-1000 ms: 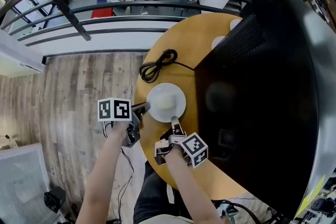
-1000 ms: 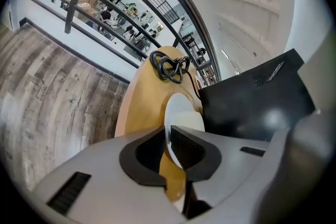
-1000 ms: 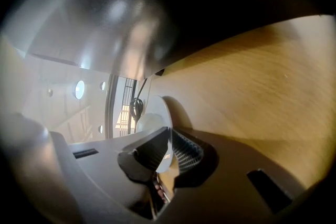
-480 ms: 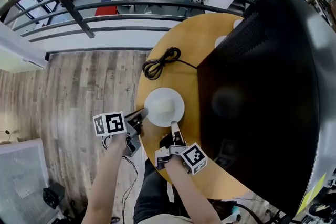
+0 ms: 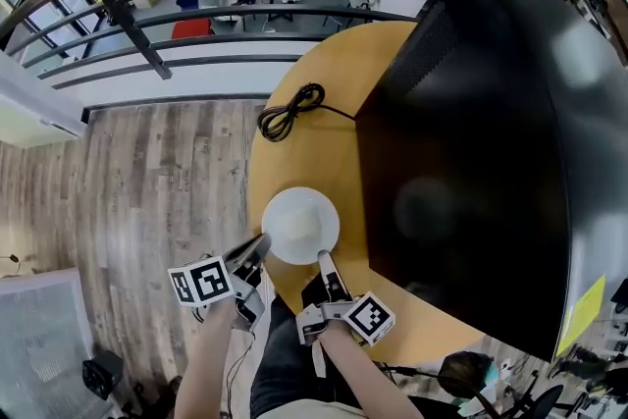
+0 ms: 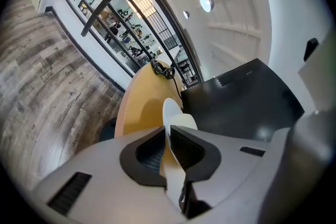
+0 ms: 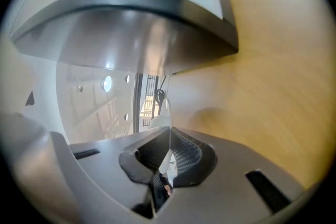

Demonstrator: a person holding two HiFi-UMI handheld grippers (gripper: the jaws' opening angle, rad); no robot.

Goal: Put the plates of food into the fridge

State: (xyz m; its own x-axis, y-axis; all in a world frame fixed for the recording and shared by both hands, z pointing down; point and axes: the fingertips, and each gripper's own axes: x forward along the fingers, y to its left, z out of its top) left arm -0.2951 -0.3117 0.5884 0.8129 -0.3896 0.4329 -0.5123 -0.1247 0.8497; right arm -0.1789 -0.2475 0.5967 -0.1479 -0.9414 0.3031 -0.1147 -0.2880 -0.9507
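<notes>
The white plate [image 5: 300, 225] hangs over the near edge of the round wooden table [image 5: 324, 103], just beside the black fridge [image 5: 461, 162], and is carried by its rim from two sides. The left gripper [image 5: 260, 245] is clamped on the rim at the plate's left. Its jaws have just been closing, and the left gripper view shows the thin white edge [image 6: 176, 118] pinched between the ribbed pads. The right gripper [image 5: 326, 260] is closed almost fully on the near rim, where its own view shows only a sliver of plate edge [image 7: 169, 113] between the jaws. A pale mound sits on the plate, too washed out to identify. The plate looks rigid and fairly light, probably ceramic or hard plastic, so it should not flex. Its glazed rim is likely slippery and each grip covers only a narrow lip, so a tilt or a twist between the two hands could let it slide out or tip the food. It would likely chip or break if dropped. Opposed holds on the rim suit it, and keeping it level matters most. A coiled black cable [image 5: 289, 110] lies farther back on the table, well clear of the plate.
</notes>
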